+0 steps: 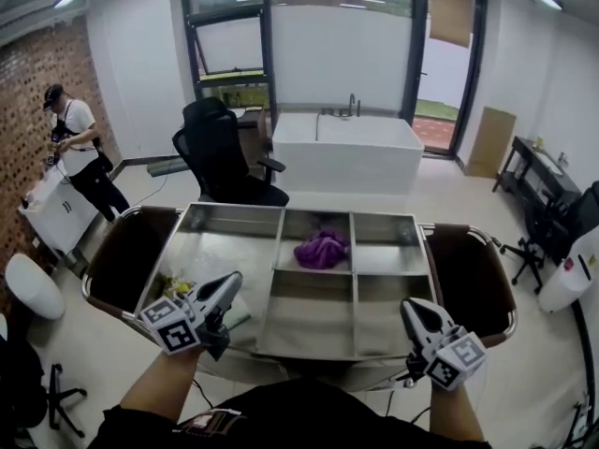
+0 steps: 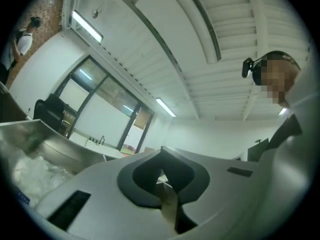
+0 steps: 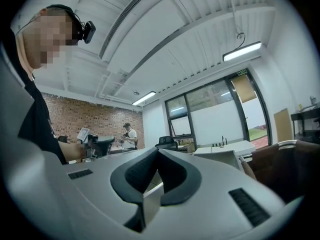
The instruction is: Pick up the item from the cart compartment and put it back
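Plainly, marker cube (image 1: 173,324) on left claw (image 1: 229,286).

glossy metal cart (image 1: 220,241), soft cloth (image 1: 321,249)

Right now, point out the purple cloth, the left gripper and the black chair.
purple cloth (image 1: 321,250), head view, middle of the crumpled bundle.
left gripper (image 1: 230,282), head view, at its closed fingertips.
black chair (image 1: 217,144), head view, on its backrest.
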`<state>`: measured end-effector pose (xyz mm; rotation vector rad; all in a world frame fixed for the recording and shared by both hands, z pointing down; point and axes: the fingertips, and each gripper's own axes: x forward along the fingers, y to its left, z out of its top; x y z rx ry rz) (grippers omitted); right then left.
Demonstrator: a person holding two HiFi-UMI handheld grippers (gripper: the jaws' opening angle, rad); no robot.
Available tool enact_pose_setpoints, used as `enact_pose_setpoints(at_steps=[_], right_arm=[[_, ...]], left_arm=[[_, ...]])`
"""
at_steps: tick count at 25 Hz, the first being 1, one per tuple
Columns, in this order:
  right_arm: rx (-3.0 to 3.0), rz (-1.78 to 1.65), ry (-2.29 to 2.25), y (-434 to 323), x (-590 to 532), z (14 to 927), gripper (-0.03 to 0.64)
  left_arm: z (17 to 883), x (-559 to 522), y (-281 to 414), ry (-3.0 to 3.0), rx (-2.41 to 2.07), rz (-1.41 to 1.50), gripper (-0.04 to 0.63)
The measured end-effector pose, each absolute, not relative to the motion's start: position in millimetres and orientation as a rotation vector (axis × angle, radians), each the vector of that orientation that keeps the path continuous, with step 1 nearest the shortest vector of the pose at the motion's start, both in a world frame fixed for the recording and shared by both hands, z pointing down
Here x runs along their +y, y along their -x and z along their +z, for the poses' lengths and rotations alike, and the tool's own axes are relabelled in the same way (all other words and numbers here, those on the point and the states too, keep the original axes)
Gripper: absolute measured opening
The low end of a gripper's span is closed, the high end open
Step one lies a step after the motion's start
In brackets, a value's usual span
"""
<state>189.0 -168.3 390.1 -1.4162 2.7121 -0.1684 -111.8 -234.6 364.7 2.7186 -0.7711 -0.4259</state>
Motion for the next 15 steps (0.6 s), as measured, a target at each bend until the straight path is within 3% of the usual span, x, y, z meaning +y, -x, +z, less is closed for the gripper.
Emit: enact_pose_setpoints(at_steps=[4,15], right_arm=[[2.758,-0.197,1.382,-173,-187,400,0.000],[2.812,-0.234,1.357,-148,-209,410,0.000]], left_arm=[[386,-199,138,-2.679,-0.836,-0.498,0.005],[401,-178,154,-2.770,-0.984,-0.349,0.005]])
